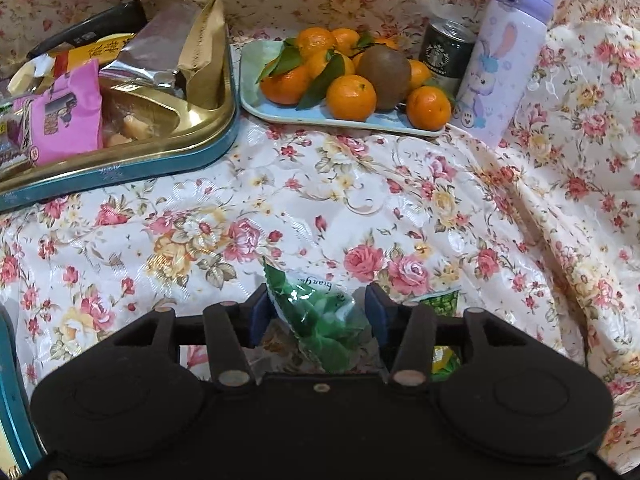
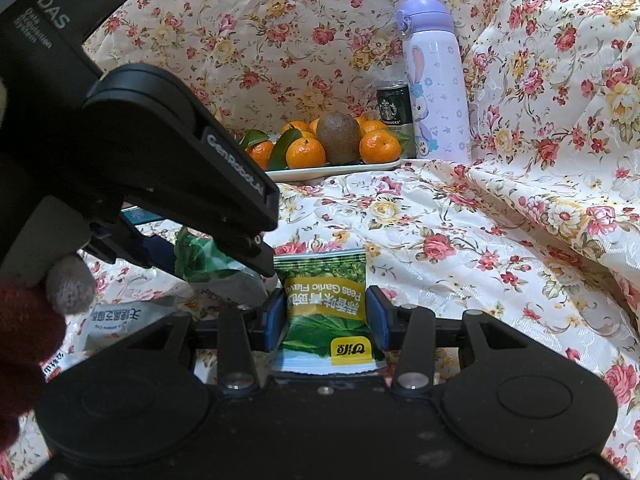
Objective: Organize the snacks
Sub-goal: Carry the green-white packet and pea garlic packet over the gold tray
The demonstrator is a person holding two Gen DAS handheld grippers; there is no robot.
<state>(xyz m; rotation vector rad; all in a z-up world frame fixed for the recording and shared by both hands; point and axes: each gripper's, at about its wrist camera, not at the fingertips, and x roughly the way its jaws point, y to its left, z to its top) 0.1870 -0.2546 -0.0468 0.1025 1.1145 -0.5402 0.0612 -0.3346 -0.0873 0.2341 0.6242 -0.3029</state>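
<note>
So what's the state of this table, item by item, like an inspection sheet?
Surface: floral cloth, rumpled at the right.
Job's things: open snack tin holding packets; green packet and pea packet outside it.
Clutter: fruit tray, coffee can, purple bottle.
Grippers: left gripper open, jaws astride the green packet; right gripper shut on the pea packet.
Cables: nothing seen.
Surroundings: the cloth draped up behind.

A home table: floral tablecloth (image 1: pixel 320 184), fruit plate (image 1: pixel 280 114), cartoon flask (image 1: pixel 500 64).
</note>
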